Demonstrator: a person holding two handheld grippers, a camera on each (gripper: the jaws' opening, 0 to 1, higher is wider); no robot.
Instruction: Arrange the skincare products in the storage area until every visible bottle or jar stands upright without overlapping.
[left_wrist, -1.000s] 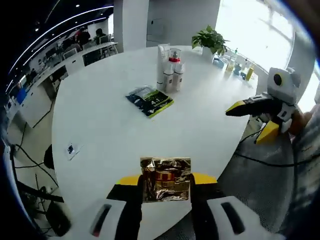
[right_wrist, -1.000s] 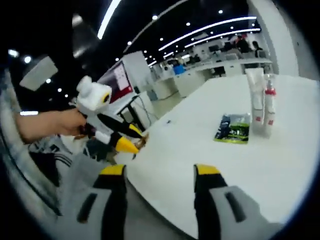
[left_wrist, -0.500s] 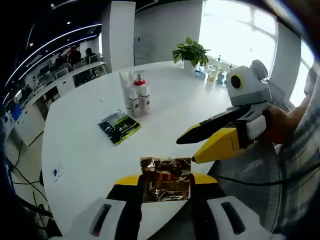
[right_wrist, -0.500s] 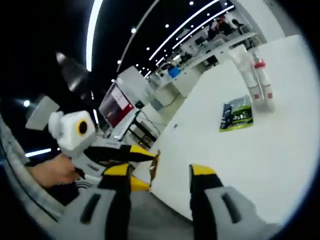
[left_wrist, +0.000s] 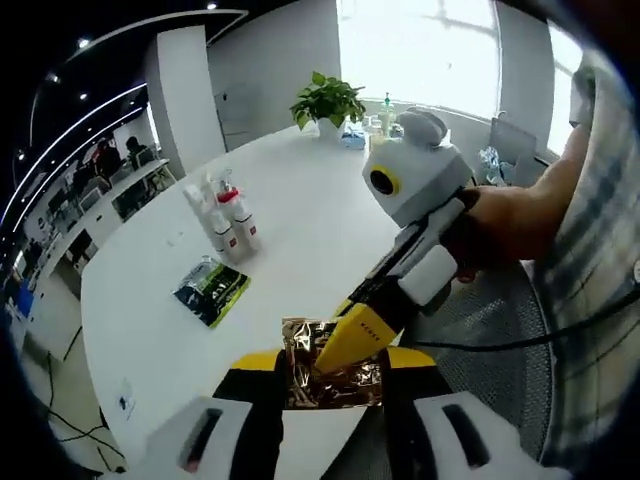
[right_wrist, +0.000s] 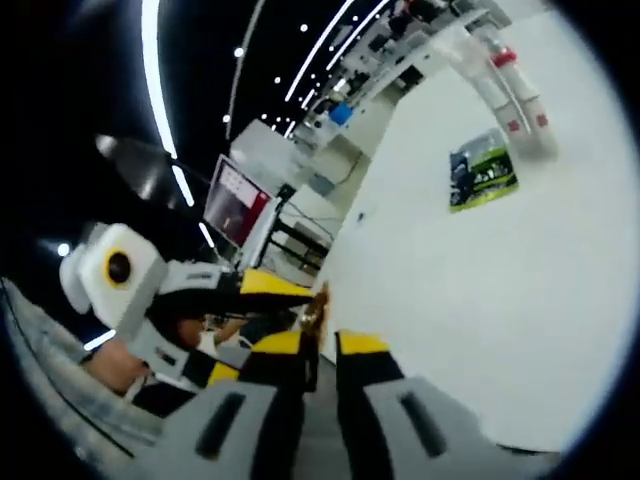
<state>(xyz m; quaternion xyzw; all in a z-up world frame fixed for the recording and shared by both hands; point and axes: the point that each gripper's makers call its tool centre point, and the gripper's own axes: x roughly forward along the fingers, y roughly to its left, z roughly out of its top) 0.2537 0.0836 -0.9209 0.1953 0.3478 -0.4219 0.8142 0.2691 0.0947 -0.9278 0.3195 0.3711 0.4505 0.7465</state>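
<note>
A crinkled gold foil packet is held between the yellow-tipped jaws of my left gripper, which is shut on it at the table's near edge. My right gripper comes in from the right and its narrowed tip pinches the packet's top. In the right gripper view my right gripper has its jaws almost together, with the packet's edge between them, and the left gripper meets it from the left. Upright white bottles, one red-capped, stand mid-table. A green and black sachet lies flat near them.
The round white table drops off just under both grippers. A potted plant and small bottles stand at its far side by the window. A person's hand and checked sleeve hold the right gripper. Desks and a monitor are beyond.
My right gripper swung in to the left gripper and shut its jaws on the gold foil packet. The left gripper kept its hold. Both views have turned.
</note>
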